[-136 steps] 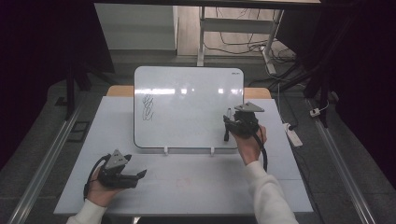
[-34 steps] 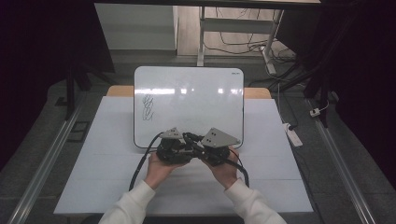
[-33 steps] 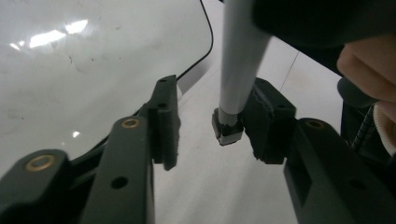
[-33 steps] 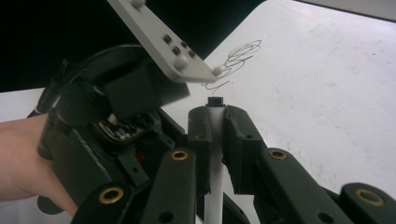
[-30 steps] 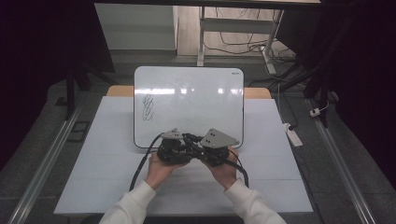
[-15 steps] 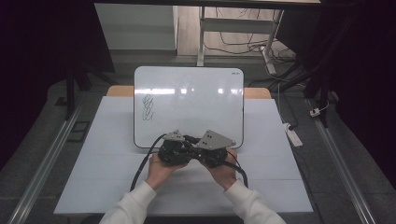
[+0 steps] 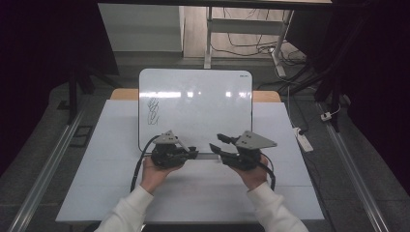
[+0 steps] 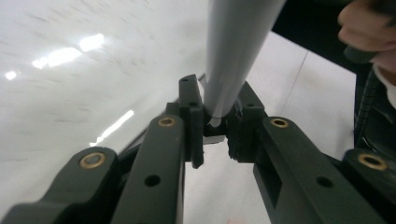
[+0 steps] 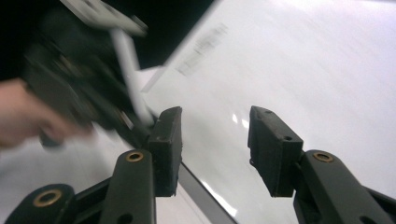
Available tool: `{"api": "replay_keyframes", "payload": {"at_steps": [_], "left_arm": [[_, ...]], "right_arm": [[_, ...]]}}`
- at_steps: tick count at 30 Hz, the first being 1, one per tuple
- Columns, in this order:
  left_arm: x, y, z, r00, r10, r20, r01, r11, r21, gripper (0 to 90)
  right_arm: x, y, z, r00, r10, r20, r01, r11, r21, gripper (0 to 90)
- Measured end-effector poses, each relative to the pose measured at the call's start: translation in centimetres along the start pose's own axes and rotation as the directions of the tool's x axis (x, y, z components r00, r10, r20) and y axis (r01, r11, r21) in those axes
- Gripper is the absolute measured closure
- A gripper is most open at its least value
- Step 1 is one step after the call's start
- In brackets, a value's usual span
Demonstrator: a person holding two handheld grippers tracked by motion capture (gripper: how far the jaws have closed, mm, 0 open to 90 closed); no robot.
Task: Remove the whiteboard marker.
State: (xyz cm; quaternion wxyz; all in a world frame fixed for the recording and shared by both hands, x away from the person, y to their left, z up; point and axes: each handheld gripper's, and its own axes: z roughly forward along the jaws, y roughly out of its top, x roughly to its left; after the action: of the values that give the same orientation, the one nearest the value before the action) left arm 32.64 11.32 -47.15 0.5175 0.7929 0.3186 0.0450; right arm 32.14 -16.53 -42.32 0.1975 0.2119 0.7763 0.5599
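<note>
My left gripper [image 7: 193,153] is clamping a grey marker [image 8: 236,60] at the whiteboard's [image 7: 193,101] near edge. My right gripper [image 7: 217,142], jaws just opening, is gaping empty beside it.

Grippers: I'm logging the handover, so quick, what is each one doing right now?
Left gripper: shut on the grey marker.
Right gripper: open, its jaws have just been opening, nothing between them.

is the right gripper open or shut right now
Open. The right gripper has just been opening; its jaws stand apart with nothing between them, over the whiteboard.
</note>
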Motion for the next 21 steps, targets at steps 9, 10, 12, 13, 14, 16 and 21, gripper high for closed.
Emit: {"api": "replay_keyframes", "payload": {"at_steps": [9,10,12,13,14,16,21], "left_arm": [[1.6,-0.2,-2.9,0.9990,0.018,-0.040,-0.022,0.9957,-0.090,76.9],[1.7,-0.2,-3.1,0.9988,0.017,-0.045,-0.021,0.9951,-0.097,76.9],[1.9,-0.2,-3.3,0.9982,0.023,-0.056,-0.028,0.9946,-0.100,76.9],[1.9,-0.1,-3.5,0.9975,0.029,-0.064,-0.036,0.9940,-0.103,76.9],[1.9,0.0,-3.6,0.9971,0.033,-0.069,-0.040,0.9933,-0.108,76.9],[2.0,0.2,-4.0,0.9964,0.040,-0.075,-0.049,0.9910,-0.125,76.9],[2.1,0.4,-5.2,0.9902,0.059,-0.126,-0.080,0.9819,-0.171,76.9]], "right_arm": [[-4.4,-6.8,-6.6,0.9887,0.055,0.140,-0.074,0.988,0.138,53.7],[-4.8,-7.5,-7.3,0.9860,0.071,0.151,-0.094,0.983,0.155,53.1],[-5.3,-8.6,-8.4,0.9828,0.078,0.167,-0.109,0.976,0.187,52.0],[-5.5,-9.0,-8.9,0.9817,0.069,0.178,-0.104,0.974,0.199,51.6],[-5.7,-9.4,-9.3,0.9803,0.063,0.187,-0.102,0.973,0.208,51.0],[-6.2,-9.9,-9.8,0.9789,0.074,0.190,-0.115,0.971,0.212,49.7],[-7.0,-10.7,-9.8,0.9749,0.093,0.202,-0.137,0.967,0.213,48.2]]}}
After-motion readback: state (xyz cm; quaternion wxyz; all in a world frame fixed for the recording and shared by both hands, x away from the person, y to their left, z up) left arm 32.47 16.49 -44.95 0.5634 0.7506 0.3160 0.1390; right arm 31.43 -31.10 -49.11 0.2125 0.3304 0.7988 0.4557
